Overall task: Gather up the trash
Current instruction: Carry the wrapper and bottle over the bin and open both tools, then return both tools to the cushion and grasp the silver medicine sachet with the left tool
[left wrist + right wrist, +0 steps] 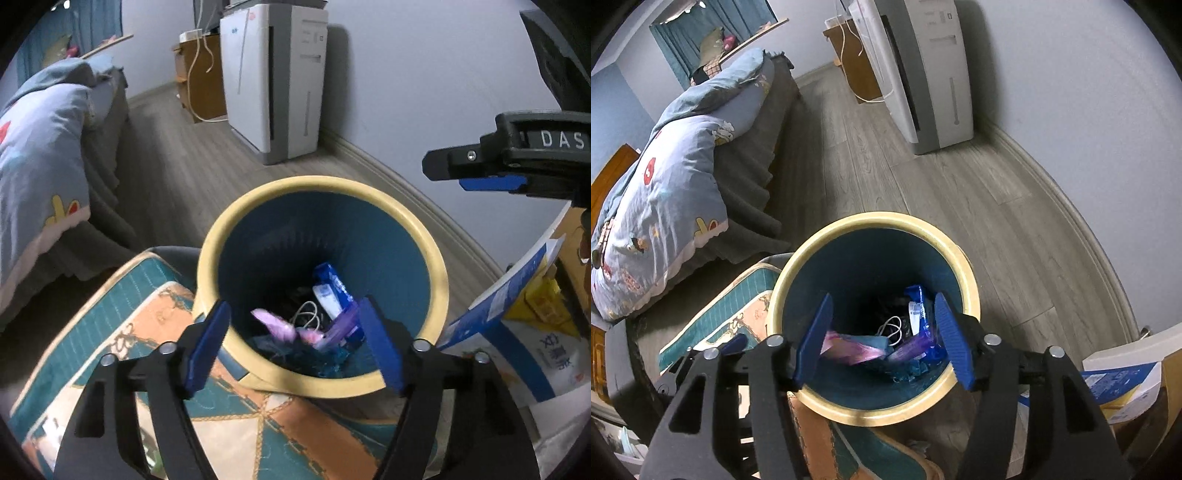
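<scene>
Left wrist view: left gripper (295,343) poised above the bin (436,273), blue fingers (207,347) spread wide, gripping nothing, touching nothing. Bin upright on the wood floor (177,177), cream rim, teal inside, just beside a patterned cushion (147,332) on its left. Inside at the bottom: pink wrapper (275,325), purple wrapper (338,328), blue packet (332,280), white cable (306,312), teal scraps under them. Right gripper (480,173) seen side-on at the right edge, above the bin rim; opening of its fingers not readable from this angle. Blue-and-white package (517,314) leaning just right of the bin. White appliance (273,77) against the far wall, bed with blue quilt (40,155) at the left. Right wrist view: right gripper (882,339) directly over the bin's (871,221) mouth, blue fingers (951,343) parted wide, empty, clear of the rim. Same trash in the bottom: pink wrapper (849,347), purple wrapper (914,349), blue packet (918,302), white cable (892,328). Cushion (738,310) pressed against the bin's left side; floor (923,192), appliance (923,74) and quilt (665,199) beyond.
</scene>
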`<state>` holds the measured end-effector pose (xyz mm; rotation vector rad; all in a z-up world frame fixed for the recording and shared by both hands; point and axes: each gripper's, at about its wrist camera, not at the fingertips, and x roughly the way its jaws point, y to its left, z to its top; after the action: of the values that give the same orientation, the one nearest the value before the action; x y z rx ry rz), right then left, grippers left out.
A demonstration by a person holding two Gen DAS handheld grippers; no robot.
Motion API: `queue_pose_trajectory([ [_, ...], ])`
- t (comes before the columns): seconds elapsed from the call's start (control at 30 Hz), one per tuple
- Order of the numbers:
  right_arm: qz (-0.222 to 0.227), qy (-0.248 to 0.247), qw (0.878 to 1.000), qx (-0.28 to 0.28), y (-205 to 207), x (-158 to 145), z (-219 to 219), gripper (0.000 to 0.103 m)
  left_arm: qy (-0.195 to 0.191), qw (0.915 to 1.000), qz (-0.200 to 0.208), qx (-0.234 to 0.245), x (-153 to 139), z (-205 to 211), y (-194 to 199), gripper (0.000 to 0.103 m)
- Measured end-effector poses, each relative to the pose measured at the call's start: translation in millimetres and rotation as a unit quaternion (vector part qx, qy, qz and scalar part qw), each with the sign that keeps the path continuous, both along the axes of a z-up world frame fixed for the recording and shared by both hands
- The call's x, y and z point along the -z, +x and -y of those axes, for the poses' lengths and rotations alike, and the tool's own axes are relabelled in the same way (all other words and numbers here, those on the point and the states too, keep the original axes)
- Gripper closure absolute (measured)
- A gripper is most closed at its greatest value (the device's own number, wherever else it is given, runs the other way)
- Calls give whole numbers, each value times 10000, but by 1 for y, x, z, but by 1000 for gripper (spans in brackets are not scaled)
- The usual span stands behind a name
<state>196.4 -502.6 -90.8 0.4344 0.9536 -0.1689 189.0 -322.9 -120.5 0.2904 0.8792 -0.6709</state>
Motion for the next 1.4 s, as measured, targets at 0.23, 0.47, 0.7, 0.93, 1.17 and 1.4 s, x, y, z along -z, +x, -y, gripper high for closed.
queue_pose_trajectory([
  [0.23, 106, -18, 9999, -2, 5, -11, -18, 6, 59, 9992, 134, -366, -33, -44, -7, 14],
  [0.47, 133, -3, 9980, -622, 21, -19, -71, 6, 199, 9940, 369, -1012, -92, -131, -20, 9],
  [0.7, 126, -146, 9886, -1492, 30, -23, -151, 6, 157, 9773, 444, -2068, -107, -239, -42, 7],
  [0.93, -135, -206, 9784, -2052, 32, -11, -215, 6, 230, 9612, 252, -2738, -88, -311, -39, 7],
  [1.17, -284, -405, 9649, -2580, 38, 3, -270, 6, 433, 9519, 113, -3032, -64, -362, -32, 7],
  [1.4, -535, -920, 9314, -3481, 53, 41, -330, 6, 933, 9519, -262, -2905, -17, -385, -13, 7],
])
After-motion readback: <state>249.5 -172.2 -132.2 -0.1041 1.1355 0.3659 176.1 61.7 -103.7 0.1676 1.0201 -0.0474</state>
